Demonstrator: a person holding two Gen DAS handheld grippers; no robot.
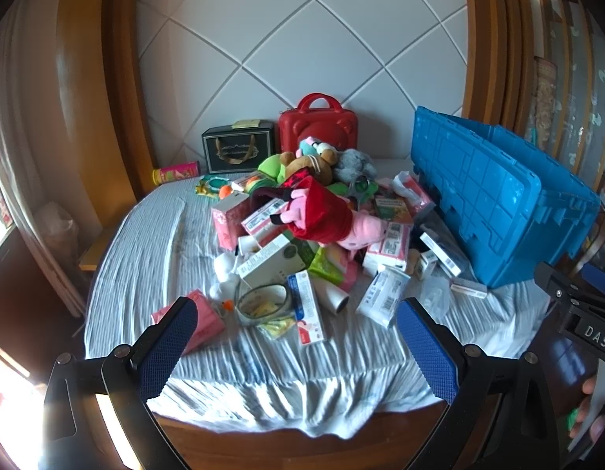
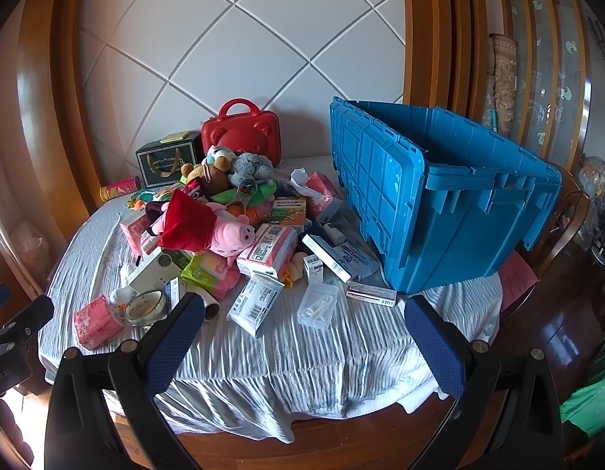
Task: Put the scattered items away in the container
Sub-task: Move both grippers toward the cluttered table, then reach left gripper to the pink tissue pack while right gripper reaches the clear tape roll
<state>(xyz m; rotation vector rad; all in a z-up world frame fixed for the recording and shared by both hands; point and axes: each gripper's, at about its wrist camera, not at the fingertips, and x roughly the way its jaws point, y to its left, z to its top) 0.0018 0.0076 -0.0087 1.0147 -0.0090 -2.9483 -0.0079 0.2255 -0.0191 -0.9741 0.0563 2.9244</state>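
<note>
Behind the blue crate (image 2: 439, 211), cloth (image 2: 294, 352) disappears.

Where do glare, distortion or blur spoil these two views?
Left wrist view: blown-out sunlight at the lower left beside the left tongs; wall lines bow. Right wrist view: door frames curve around the blue crate; slight blur on the cloth; corners black.

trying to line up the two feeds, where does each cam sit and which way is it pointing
Left wrist: rides the left tongs, facing forward over the table's near edge at the pile, blue crate to its right; open blue pads, the right tongs' body and fingers of a hand show.
Right wrist: rides the right tongs, set further right, crate larger; its open pads and the left tongs' edge show.
Shared: pink plush, red case, crate.
</note>
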